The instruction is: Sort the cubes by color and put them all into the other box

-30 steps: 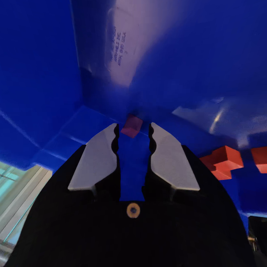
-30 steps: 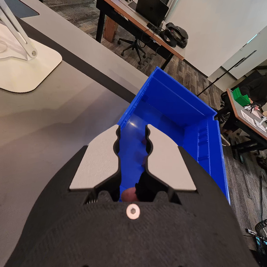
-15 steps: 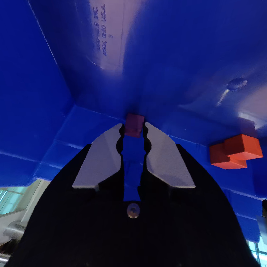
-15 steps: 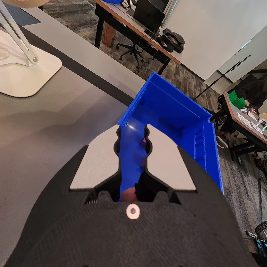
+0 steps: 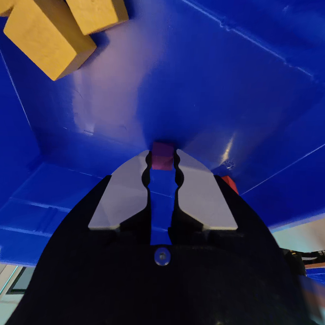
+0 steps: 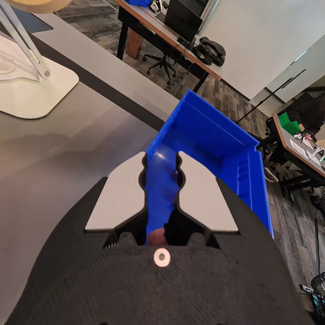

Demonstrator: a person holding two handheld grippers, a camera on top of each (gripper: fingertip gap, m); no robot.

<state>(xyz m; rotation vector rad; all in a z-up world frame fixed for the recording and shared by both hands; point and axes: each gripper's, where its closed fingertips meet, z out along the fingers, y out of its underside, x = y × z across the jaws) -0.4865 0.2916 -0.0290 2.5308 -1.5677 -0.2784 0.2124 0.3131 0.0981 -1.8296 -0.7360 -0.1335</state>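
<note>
Left claw (image 5: 162,154): clenched on a purple cube (image 5: 162,157), both fingertips pressed against its sides, pointed down into a blue box (image 5: 228,88). Yellow blocks (image 5: 47,38) lie at upper left of its floor; a red cube (image 5: 229,183) sits just beside the right finger. Right claw (image 6: 161,155): released, nothing between its fingers, held tilted above a second blue box (image 6: 207,126) on the grey surface (image 6: 70,140).

**Partly seen cubes and bins**

The red cube (image 5: 230,184) hides mostly behind the left gripper's right finger (image 5: 202,193). The yellow blocks (image 5: 47,40) run off the top-left edge. In the right wrist view, a purple cube (image 6: 175,175) barely peeks out, blurred.
</note>
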